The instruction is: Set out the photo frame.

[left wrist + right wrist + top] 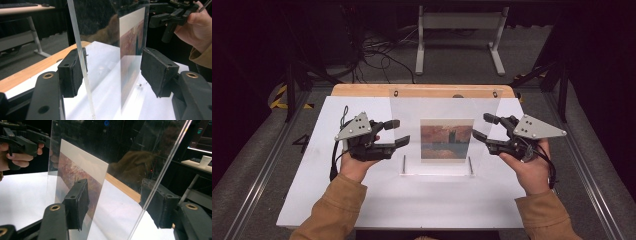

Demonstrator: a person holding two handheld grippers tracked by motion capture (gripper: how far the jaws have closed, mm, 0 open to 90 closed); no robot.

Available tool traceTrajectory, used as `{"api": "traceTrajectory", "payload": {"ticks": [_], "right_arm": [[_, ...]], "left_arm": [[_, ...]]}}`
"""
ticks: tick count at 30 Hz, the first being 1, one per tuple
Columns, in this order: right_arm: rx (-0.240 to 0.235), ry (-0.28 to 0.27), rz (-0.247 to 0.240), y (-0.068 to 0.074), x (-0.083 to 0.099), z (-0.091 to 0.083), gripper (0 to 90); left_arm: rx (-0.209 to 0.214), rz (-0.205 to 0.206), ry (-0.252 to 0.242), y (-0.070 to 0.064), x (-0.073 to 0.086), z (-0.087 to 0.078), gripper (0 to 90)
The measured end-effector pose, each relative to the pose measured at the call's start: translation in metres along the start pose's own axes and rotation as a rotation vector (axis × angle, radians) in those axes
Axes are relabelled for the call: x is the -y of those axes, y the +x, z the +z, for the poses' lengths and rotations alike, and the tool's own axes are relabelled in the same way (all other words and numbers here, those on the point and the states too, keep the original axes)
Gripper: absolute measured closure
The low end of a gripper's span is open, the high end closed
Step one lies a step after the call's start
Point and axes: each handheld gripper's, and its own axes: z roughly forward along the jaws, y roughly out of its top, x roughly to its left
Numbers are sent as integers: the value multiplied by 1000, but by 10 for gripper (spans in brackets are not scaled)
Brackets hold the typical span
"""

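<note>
Standing upright near the middle of the white table (312, 195), a clear acrylic frame (444, 107) is being approached from both sides by two hand-held grippers. A printed picture (446, 140) of a reddish sky over dark buildings is being displayed inside the frame, and the frame's base is being supported by two small metal pegs (404, 164).

The left gripper (398, 133) is being held at the frame's left edge with its jaws spread wide. In the left gripper view, that edge is being straddled by the jaws: one pad is lying just beside the clear sheet, while the other is being kept well apart from it, so nothing is being clamped.

The right gripper (482, 127) is being held at the frame's right edge, likewise wide open. In the right gripper view, the sheet's edge is being bracketed by both pads, with gaps being left on either side.

Behind the table, a wooden strip (362, 90) is being shown along the far edge.
</note>
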Motion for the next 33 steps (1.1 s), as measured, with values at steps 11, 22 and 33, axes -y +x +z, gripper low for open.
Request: {"api": "traceTrajectory", "payload": {"ticks": [11,22,33], "right_arm": [[32,17,16,-2,1,-3,302],[102,88,24,-6,3,-24,215],[157,130,67,-15,18,-62,193]], "left_arm": [[-42,-21,39,4,8,1,299],[-97,-30,92,4,17,-21,179],[-174,-55,151,7,42,-56,121]]}}
